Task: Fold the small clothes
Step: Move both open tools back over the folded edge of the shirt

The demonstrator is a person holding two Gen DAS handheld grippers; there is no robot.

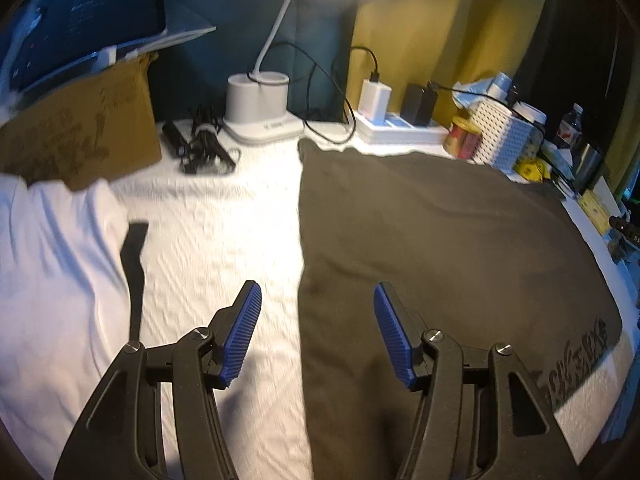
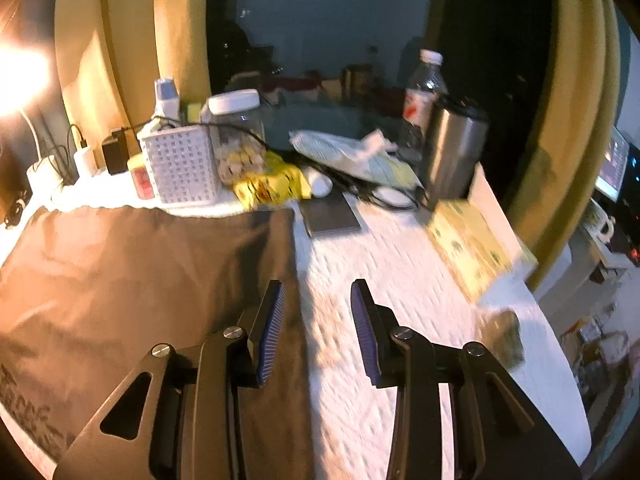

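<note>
While both grippers' fingers gape empty, clear jar (image 2: 236,140) holds perhaps yellow sweets, white basket (image 2: 180,164) contents unclear.

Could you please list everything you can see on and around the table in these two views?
garment: one, dark brown, flat on the table, printed lettering near one edge
white cloth: one, left of the garment
table cover: one, white, textured
cardboard box: one, brown, far left
lamp: one, white, back edge, lit
power strip: one, white, chargers plugged in
basket: one, white, perforated, behind the garment
jar: one, clear, white lid
metal cup: one, steel, back right
water bottle: one, clear, behind the cup
left tool: open, over the garment's left edge
right tool: open, over the garment's right edge
</note>
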